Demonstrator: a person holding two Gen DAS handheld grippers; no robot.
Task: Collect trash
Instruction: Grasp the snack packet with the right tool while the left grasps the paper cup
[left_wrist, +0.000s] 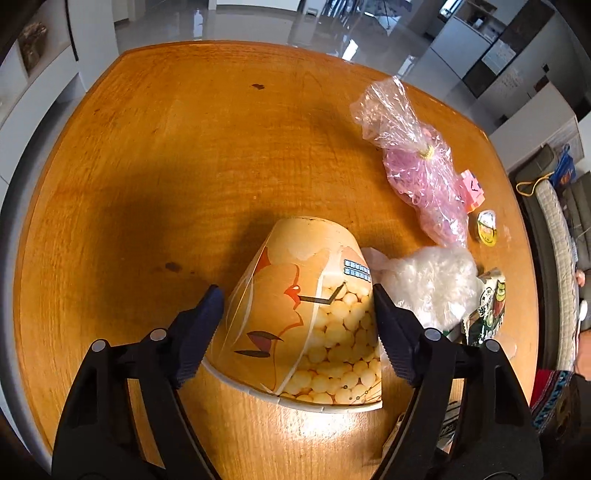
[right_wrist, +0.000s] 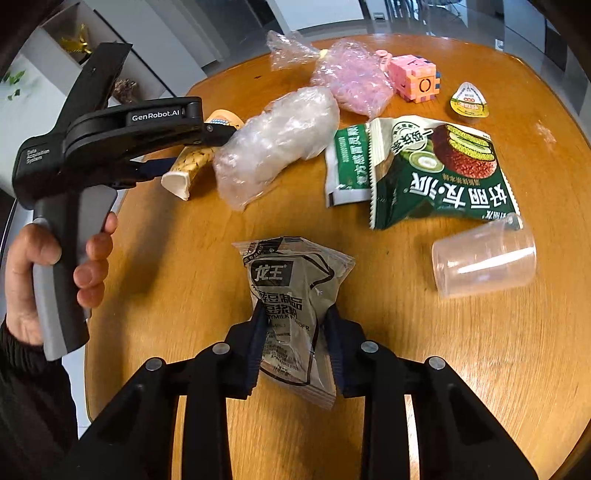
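Left wrist view: paper cup (left_wrist: 306, 314) on side on wooden table (left_wrist: 166, 166), long axis near-far, rim near, base far. Left gripper (left_wrist: 297, 308) partly open, straddling cup, right finger touching, left just beside. Wide bare table left and far.

Right gripper (right_wrist: 295, 325) nearly closed, pinching one soymilk sachet (right_wrist: 291, 295), long axis near-far. One clear plastic cup (right_wrist: 484, 254) right, two green wrappers (right_wrist: 436, 184) far.

We note a wooden table (right_wrist: 480, 369). On it lie a paper cup (left_wrist: 306, 314), clear bag (right_wrist: 273, 147), pink bag (right_wrist: 351, 81), pink cube (right_wrist: 417, 81), sauce tub (right_wrist: 469, 101), green wrappers (right_wrist: 436, 177), plastic cup (right_wrist: 484, 254), grey sachet (right_wrist: 291, 291).
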